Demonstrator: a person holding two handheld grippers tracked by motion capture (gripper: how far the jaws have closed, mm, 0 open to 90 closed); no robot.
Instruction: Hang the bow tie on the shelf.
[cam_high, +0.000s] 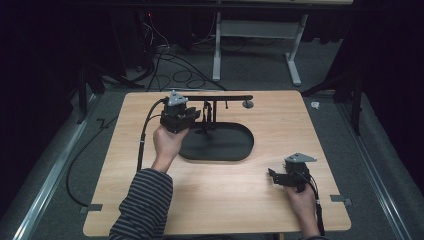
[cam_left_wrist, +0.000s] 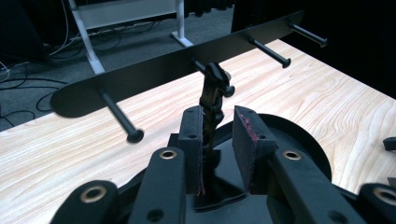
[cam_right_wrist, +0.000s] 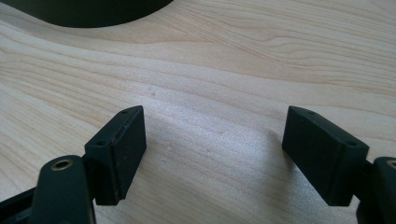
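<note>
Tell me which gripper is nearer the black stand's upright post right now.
Left. The left gripper is at the upright post, its jaws astride it with a gap on one side. The right gripper rests on the table, well away.

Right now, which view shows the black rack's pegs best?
The left gripper view: the bar runs across it up close, with each peg and its knob end distinct. The high view shows the rack whole on the table, its pegs tiny. The right gripper view catches just an edge of the base.
</note>
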